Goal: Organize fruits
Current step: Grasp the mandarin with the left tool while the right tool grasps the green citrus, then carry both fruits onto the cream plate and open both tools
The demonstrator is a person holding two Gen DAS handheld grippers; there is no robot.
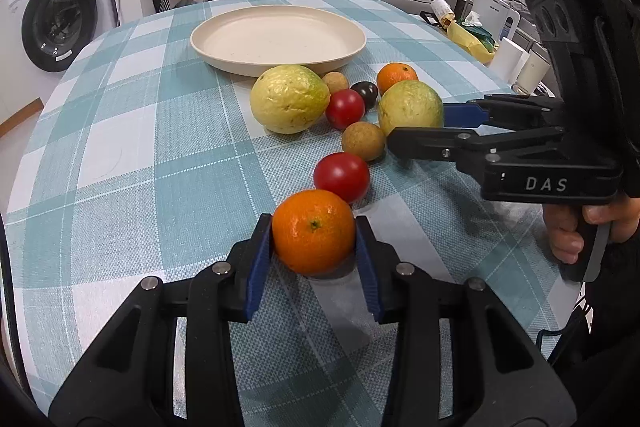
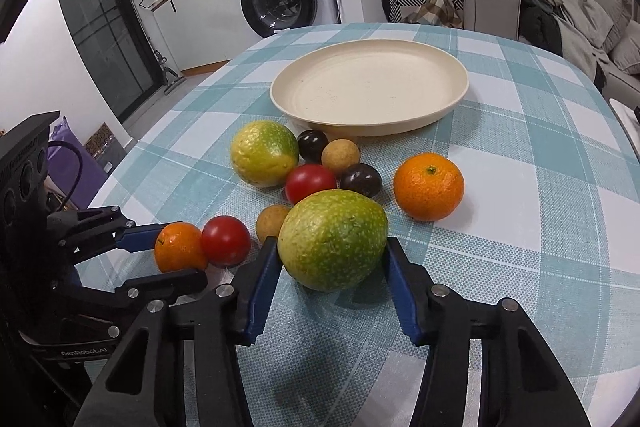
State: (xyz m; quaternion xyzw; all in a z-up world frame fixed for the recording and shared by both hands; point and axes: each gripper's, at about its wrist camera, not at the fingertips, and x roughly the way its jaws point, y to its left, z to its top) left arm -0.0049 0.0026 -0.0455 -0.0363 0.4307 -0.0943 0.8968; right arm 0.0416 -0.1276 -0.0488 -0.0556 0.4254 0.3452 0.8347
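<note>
My left gripper [image 1: 314, 239] is shut on an orange mandarin [image 1: 313, 231] resting on the checked tablecloth; it also shows in the right wrist view [image 2: 180, 246]. My right gripper [image 2: 332, 259] has its blue pads touching both sides of a green-yellow guava [image 2: 333, 239], which sits on the cloth. A second guava [image 1: 289, 98], a second mandarin [image 2: 429, 186], two red tomatoes [image 1: 342, 175] [image 1: 345, 108], brown longans [image 1: 363, 141] and dark plums [image 2: 362, 179] lie between the grippers and an empty cream plate [image 1: 224, 27].
The round table's edge [image 1: 52, 99] curves on the left. A yellow bag [image 1: 470, 41] and white cups [image 1: 528, 67] stand at the right rim. A washing machine and a sofa stand beyond the table.
</note>
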